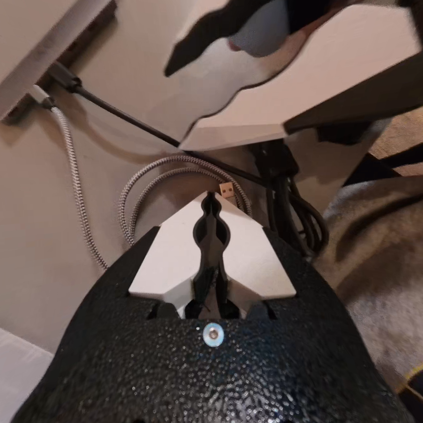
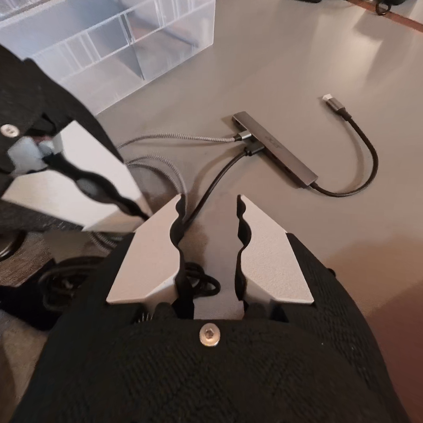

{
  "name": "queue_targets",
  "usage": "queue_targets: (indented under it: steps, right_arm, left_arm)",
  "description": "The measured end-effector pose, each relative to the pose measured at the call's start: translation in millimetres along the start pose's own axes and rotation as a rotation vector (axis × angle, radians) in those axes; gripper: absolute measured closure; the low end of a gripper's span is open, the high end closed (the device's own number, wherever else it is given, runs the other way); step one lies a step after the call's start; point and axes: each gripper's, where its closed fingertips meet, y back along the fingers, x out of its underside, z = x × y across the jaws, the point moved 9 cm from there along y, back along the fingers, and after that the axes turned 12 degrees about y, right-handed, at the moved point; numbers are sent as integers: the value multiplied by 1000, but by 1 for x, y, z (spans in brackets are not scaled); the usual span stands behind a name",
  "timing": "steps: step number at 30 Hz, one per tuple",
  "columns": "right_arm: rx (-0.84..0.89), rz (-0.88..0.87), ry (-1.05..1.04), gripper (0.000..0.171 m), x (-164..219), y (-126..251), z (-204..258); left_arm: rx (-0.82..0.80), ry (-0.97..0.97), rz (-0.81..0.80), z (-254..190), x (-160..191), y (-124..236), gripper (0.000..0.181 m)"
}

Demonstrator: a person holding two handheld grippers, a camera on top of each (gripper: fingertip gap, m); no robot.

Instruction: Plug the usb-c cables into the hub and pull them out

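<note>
1. Jaws first: the left gripper (image 1: 211, 194) is clenched on nothing, while the right gripper (image 2: 210, 199) is released and empty above the table (image 2: 297, 57).
2. Ahead lies the slim grey hub (image 2: 274, 146), with a braided cable (image 2: 183, 138) and a black cable (image 2: 215, 180) both plugged into its side.
3. Light and apt to slide, the hub likely needs pinning; the cords are limp, so gripping the stiff plug shells looks wisest.
4. Beyond stands a clear plastic organiser (image 2: 114, 45).
</note>
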Motion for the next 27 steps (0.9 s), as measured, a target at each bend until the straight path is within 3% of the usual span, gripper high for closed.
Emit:
queue_targets:
  steps: [1,5,9,10,11,13,15,19,21,24,27]
  right_arm:
    - [10,-3,0,127,-2,-5,-1]
    - [6,21,-68,128,-16,-25,-12]
    - [24,190,-9,128,-18,-53,-13]
    - [28,204,20,137,-18,-58,-12]
    - [29,204,43,157,-18,-60,-12]
    - [33,212,105,160,-18,-58,-13]
    - [68,199,200,166,-19,-48,-14]
    - [144,57,435,170,-28,-12,-7]
    - [163,-38,576,171,-33,7,2]
    - [253,-172,829,171,-39,32,15]
    - [337,-338,1044,171,-43,54,27]
  left_arm:
    - [24,7,10,-1,1,0,181]
    - [76,26,3,0,2,-1,181]
    - [152,18,26,-7,3,-1,181]
    - [160,16,31,-9,4,2,181]
    - [168,12,29,-9,4,7,181]
    - [205,2,-13,-9,2,25,181]
    - [228,10,-164,-5,-5,51,181]
    - [121,87,-615,20,-19,107,159]
    - [100,144,-739,30,-19,121,133]
    - [67,190,-719,37,-18,121,94]
    - [120,167,-676,33,-18,113,105]
